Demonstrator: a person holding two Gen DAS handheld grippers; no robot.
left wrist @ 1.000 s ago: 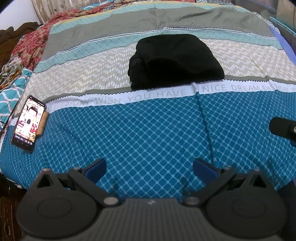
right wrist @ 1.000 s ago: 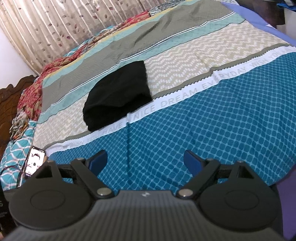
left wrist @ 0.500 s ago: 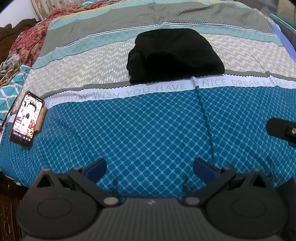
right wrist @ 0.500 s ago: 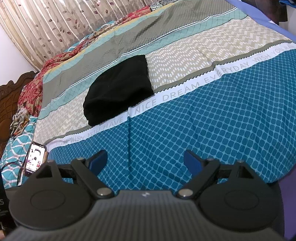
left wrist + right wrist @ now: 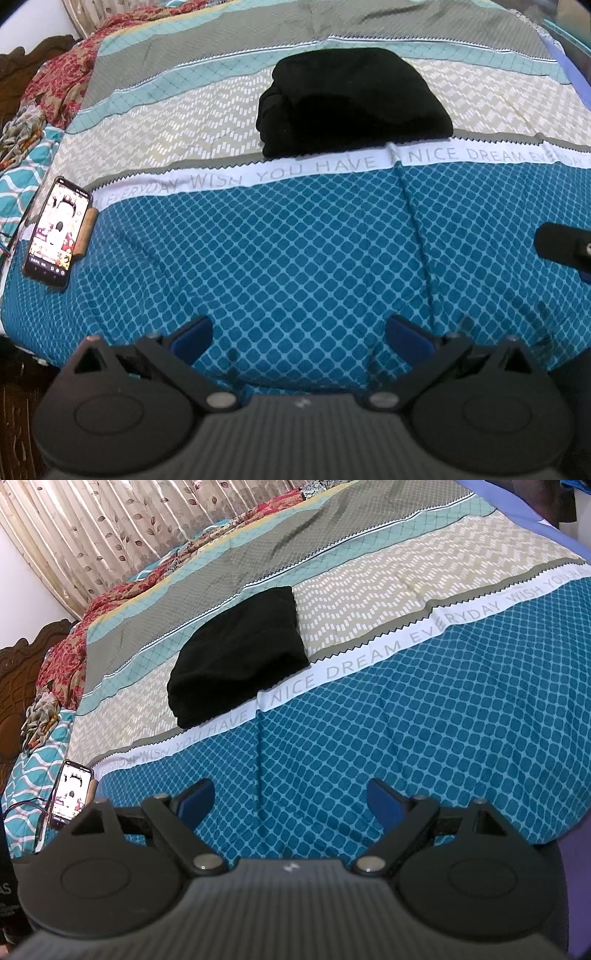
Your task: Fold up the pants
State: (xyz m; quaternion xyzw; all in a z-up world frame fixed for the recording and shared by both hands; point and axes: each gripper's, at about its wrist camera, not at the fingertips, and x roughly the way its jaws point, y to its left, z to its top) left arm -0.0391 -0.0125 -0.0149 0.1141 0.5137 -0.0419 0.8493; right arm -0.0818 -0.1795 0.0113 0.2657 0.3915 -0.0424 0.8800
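Note:
The black pants (image 5: 351, 103) lie folded into a compact bundle on the bed's beige zigzag band, just beyond the white lettered stripe; they also show in the right wrist view (image 5: 240, 653). My left gripper (image 5: 299, 338) is open and empty, held over the blue patterned part of the bedspread, well short of the pants. My right gripper (image 5: 291, 799) is open and empty too, over the same blue area near the bed's front edge. A black part of the right gripper (image 5: 561, 245) shows at the right edge of the left wrist view.
A lit phone (image 5: 57, 232) lies on the bed's left edge, also in the right wrist view (image 5: 72, 794), with a cable beside it. Rumpled red and patterned cloths (image 5: 62, 81) are piled at the far left. A curtain (image 5: 110, 535) hangs behind the bed.
Both grippers have drifted slightly, still back from the bed and open. The folded pants have not moved.

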